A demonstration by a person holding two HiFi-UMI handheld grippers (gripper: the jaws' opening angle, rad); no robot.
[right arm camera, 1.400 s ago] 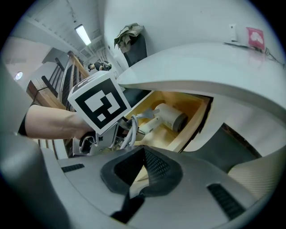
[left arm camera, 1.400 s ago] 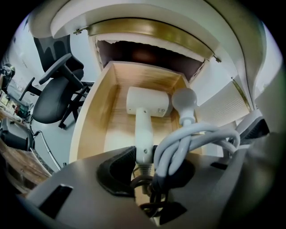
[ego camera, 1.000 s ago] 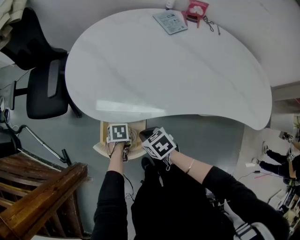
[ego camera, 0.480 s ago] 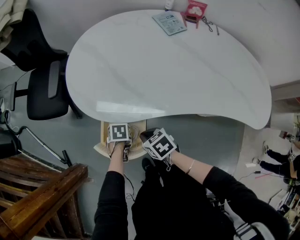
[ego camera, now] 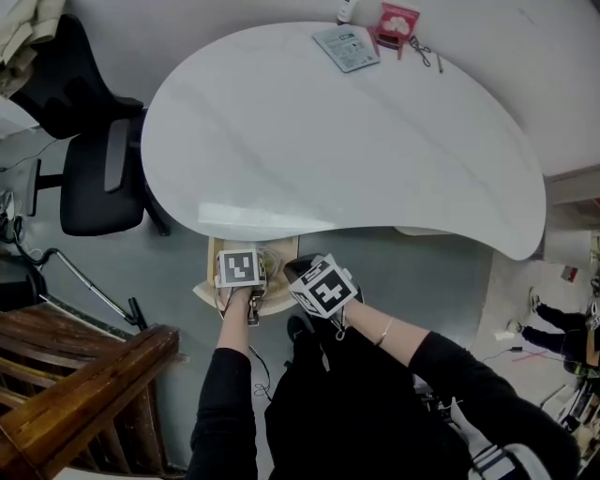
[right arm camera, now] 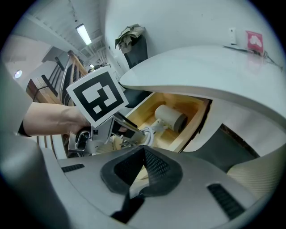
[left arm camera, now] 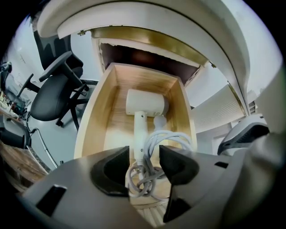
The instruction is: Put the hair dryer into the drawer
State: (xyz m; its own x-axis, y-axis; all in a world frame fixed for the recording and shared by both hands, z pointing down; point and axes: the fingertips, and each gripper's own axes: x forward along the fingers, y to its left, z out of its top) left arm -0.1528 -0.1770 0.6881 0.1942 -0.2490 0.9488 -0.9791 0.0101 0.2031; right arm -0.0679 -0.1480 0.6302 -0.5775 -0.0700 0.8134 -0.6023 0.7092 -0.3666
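Note:
The white hair dryer [left arm camera: 145, 103] lies inside the open wooden drawer [left arm camera: 96, 112] under the table, head toward the back, its grey cord [left arm camera: 152, 143] coiled at the front. My left gripper [left arm camera: 144, 163] points down over the drawer's front end. Its jaws are opening, and the cord lies loosely between them with neither pad pressing on it. My right gripper [right arm camera: 142, 154] hovers just right of the drawer [right arm camera: 196, 112], shut on nothing. From there I see the dryer [right arm camera: 170, 117] and the left gripper [right arm camera: 129, 132]. In the head view both grippers' cubes cover the drawer [ego camera: 208, 272].
The white oval table [ego camera: 347, 141] overhangs the drawer. A red box [ego camera: 397, 21] and a flat packet [ego camera: 347, 47] lie at its far edge. A black office chair [ego camera: 94, 178] stands to the left, a wooden stair rail [ego camera: 84, 394] at the lower left.

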